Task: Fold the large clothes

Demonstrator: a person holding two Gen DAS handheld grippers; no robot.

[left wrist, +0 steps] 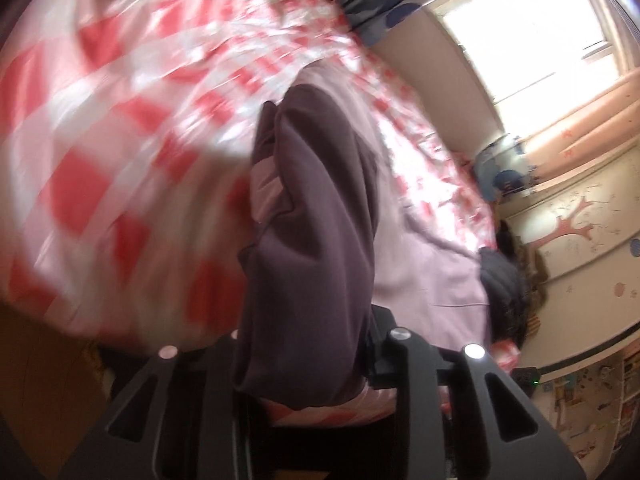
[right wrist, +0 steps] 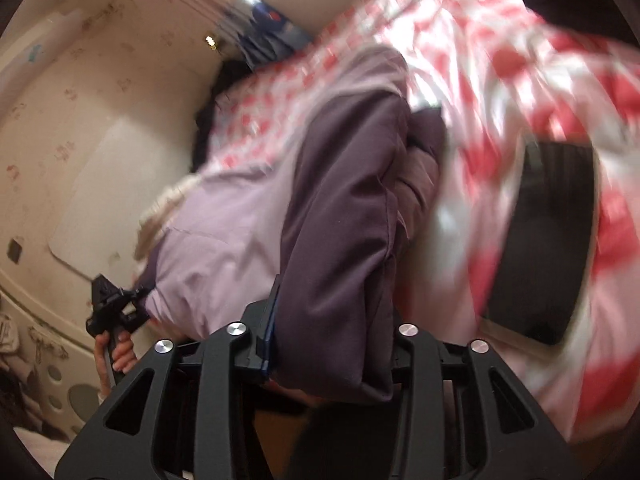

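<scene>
Both tools, left tool [left wrist: 304,344] and right tool [right wrist: 328,344], clamp soft purple-lilac garment [left wrist: 320,216] folds; checked bedspread [left wrist: 120,120] toward twelve o'clock.

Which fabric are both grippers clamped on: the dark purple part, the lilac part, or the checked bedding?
The dark purple part: it runs between the fingers of the left gripper and right gripper; the lilac part and checked bedding lie beyond.

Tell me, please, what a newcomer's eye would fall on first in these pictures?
A dark purple fabric garment with lilac panels fills the centre, bunched between the fingers of the left hand-held gripper and the right hand-held gripper. Behind it spreads a red-and-white checked bed cover, with a bright window beyond.
</scene>
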